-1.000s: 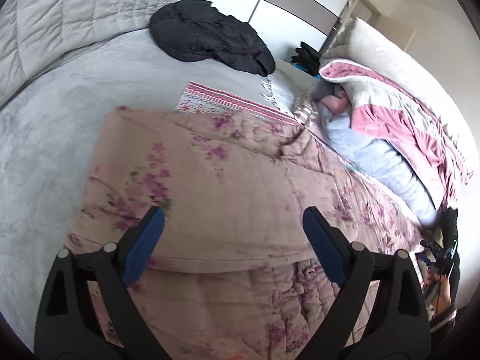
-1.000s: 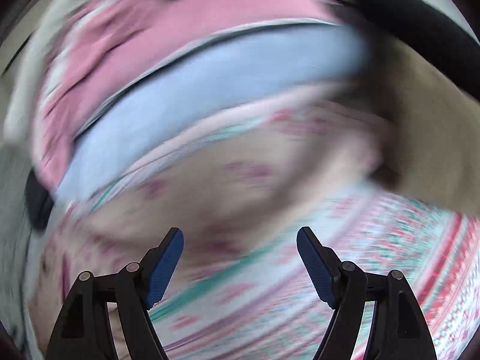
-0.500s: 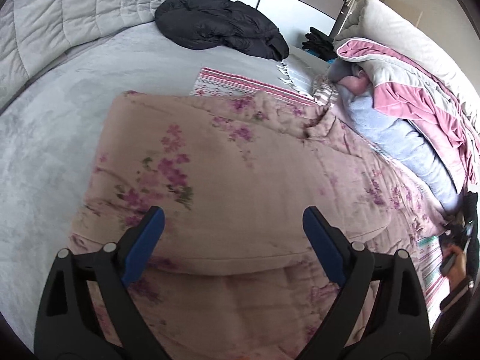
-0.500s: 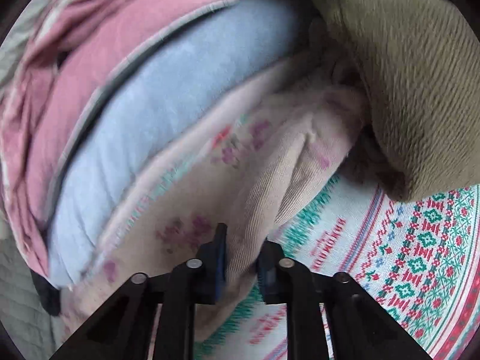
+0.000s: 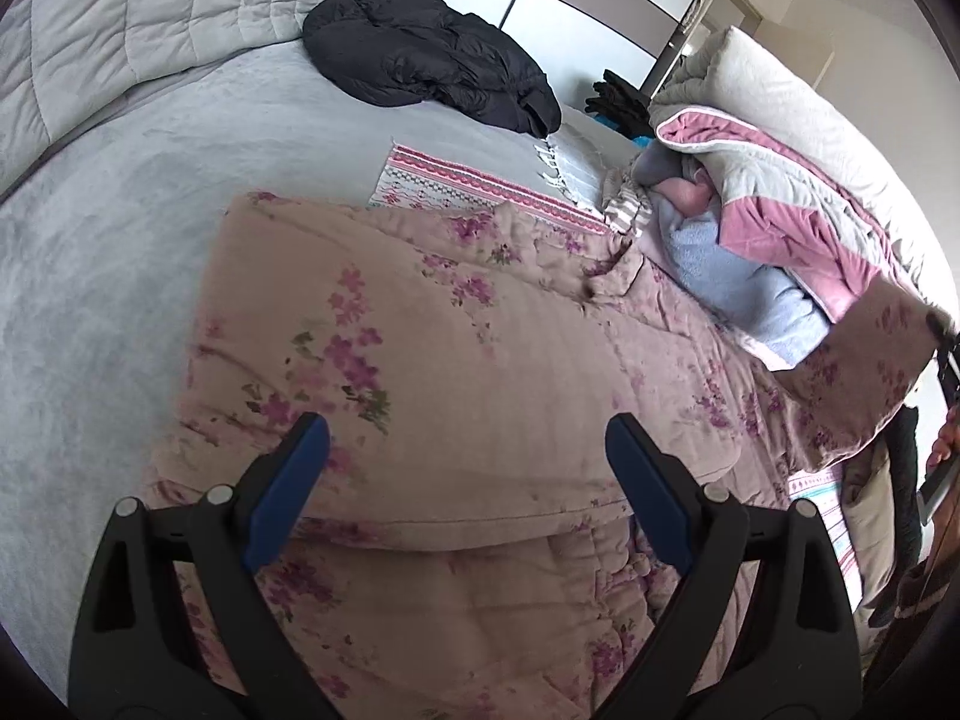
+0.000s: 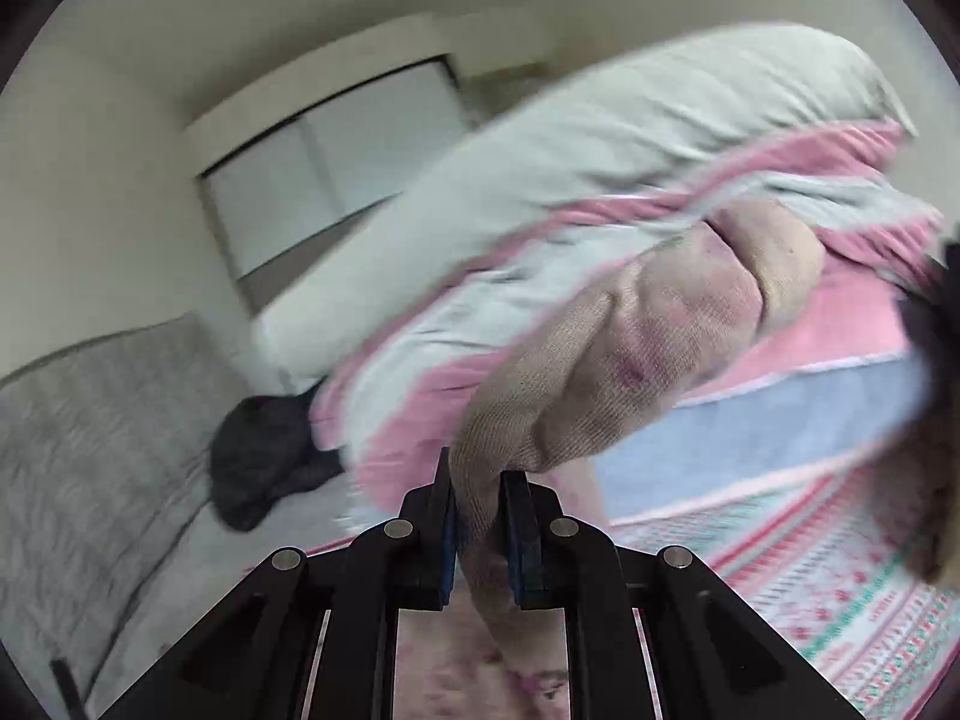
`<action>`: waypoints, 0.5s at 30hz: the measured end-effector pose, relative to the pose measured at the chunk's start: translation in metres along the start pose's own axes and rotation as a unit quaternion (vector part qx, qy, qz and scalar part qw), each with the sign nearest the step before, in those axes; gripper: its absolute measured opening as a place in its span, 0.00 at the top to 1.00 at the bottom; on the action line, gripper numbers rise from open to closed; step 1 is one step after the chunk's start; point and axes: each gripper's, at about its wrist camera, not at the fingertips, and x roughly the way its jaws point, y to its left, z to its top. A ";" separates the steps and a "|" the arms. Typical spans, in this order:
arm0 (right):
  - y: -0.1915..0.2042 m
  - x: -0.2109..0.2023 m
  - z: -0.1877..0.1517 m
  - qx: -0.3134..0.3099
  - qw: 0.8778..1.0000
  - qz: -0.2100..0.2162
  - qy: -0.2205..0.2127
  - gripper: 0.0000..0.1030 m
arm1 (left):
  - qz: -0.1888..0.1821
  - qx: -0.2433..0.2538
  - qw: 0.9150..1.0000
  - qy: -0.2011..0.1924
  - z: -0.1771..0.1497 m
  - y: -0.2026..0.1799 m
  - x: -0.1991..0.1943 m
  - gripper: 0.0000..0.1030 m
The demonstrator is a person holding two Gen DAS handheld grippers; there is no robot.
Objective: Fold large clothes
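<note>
A large tan-pink quilted garment with purple flowers (image 5: 480, 372) lies spread on the grey bed, one layer folded over another. My left gripper (image 5: 468, 480) is open and empty, hovering just above its near fold. My right gripper (image 6: 479, 534) is shut on a corner of the floral garment (image 6: 630, 360) and holds it lifted off the bed. That raised corner (image 5: 864, 384) shows at the right edge of the left wrist view.
A black jacket (image 5: 432, 60) lies at the far side of the grey bed (image 5: 120, 252). A patterned pink blanket (image 5: 480, 186) lies under the garment. A pile of pink, grey and blue bedding (image 5: 780, 228) runs along the right, by a cream pillow (image 5: 810, 108).
My right gripper closed on the garment's corner and has lifted it up off the bed. My left gripper stayed open over the near fold, shifting slightly.
</note>
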 end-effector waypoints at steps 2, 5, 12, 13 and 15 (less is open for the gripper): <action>0.048 0.006 -0.007 -0.034 0.998 0.045 0.010 0.88 | -0.006 -0.003 1.000 -0.004 0.001 0.002 -0.002 0.09; 0.113 0.021 -0.027 -0.064 0.990 0.117 0.038 0.88 | -0.013 -0.004 1.000 -0.009 0.001 0.005 -0.003 0.09; 0.199 0.088 -0.143 -0.085 0.930 0.273 0.233 0.70 | -0.046 -0.028 0.999 -0.001 -0.002 0.015 0.006 0.10; 0.196 0.095 -0.161 -0.078 0.924 0.270 0.260 0.70 | -0.050 -0.031 0.998 0.002 -0.003 0.015 0.008 0.10; 0.179 0.101 -0.177 -0.060 0.919 0.266 0.286 0.70 | -0.053 -0.031 0.998 0.006 -0.002 0.014 0.009 0.10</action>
